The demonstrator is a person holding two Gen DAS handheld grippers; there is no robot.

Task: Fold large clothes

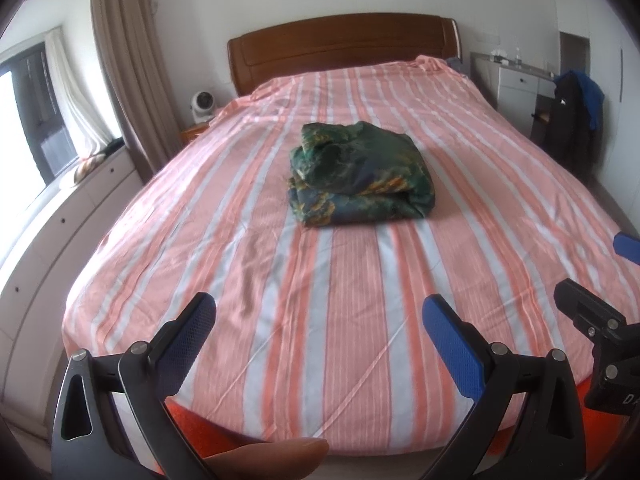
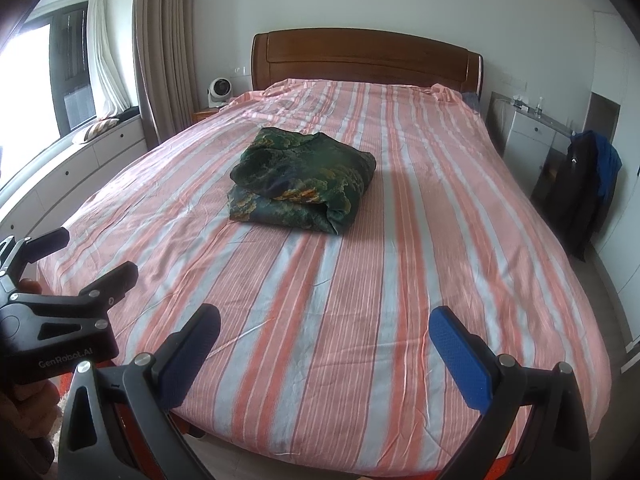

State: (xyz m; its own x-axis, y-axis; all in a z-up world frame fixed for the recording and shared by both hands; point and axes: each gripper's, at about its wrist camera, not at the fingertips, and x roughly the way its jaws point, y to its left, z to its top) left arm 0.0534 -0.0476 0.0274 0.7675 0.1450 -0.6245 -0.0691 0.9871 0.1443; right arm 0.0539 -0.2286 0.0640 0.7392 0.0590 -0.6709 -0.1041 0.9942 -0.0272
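On the bed [image 1: 248, 240], mid-way up, the left wrist view shows a folded green garment [image 1: 358, 174] lying on the striped sheet. The left gripper [image 1: 318, 322] hangs over the near edge, fingers spread wide and empty, the right gripper's body at far right. From the right wrist, the garment [image 2: 304, 180] sits left of centre; the right gripper [image 2: 326, 332] is likewise spread and empty, well apart from it.

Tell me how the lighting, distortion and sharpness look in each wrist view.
Left wrist view: window blown out white at the left, fisheye bows the bed edges, dark vignette in the corners, folded green garment slightly soft. Right wrist view: same window glare, curved walls, garment casts a soft shadow rightward on the striped sheet.
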